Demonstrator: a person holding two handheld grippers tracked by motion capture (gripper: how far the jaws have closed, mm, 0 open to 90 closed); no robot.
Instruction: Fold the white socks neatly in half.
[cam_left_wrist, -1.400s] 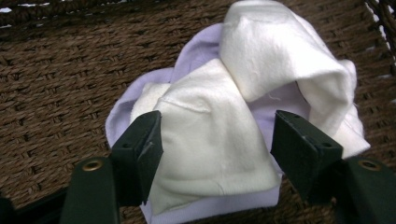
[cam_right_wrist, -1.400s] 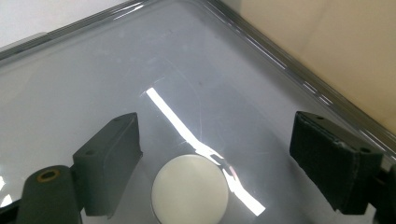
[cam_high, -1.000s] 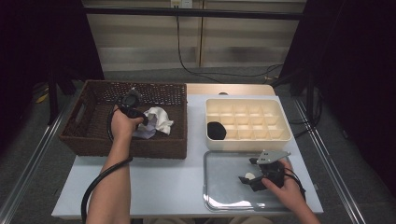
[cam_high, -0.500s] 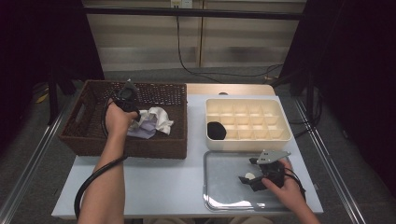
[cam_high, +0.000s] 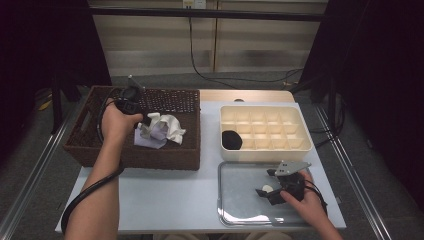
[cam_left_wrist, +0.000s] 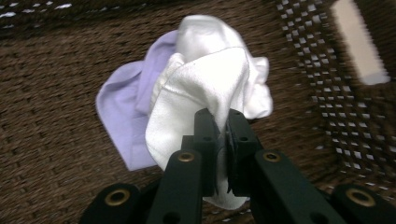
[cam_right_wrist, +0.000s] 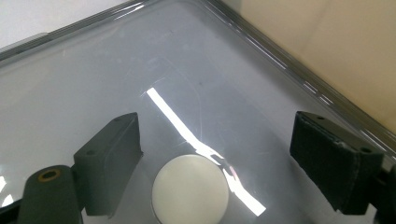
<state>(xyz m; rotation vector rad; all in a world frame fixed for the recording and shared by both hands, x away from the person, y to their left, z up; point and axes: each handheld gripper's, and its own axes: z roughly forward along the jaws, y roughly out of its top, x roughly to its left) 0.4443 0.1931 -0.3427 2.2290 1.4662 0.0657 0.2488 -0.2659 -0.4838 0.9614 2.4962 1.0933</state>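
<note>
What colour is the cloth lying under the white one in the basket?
Pale lilac cloth, seen best in the left gripper view.

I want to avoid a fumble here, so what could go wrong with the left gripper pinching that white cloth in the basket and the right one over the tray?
1. The left gripper pinches only a fold of the white cloth; it may slip out when lifted.
2. The lilac cloth lies partly under the white one and may get dragged up or caught on the wicker basket.
3. The right gripper stands open around the white disc on the shiny metal tray; closing off-centre could make the disc skid away.
</note>
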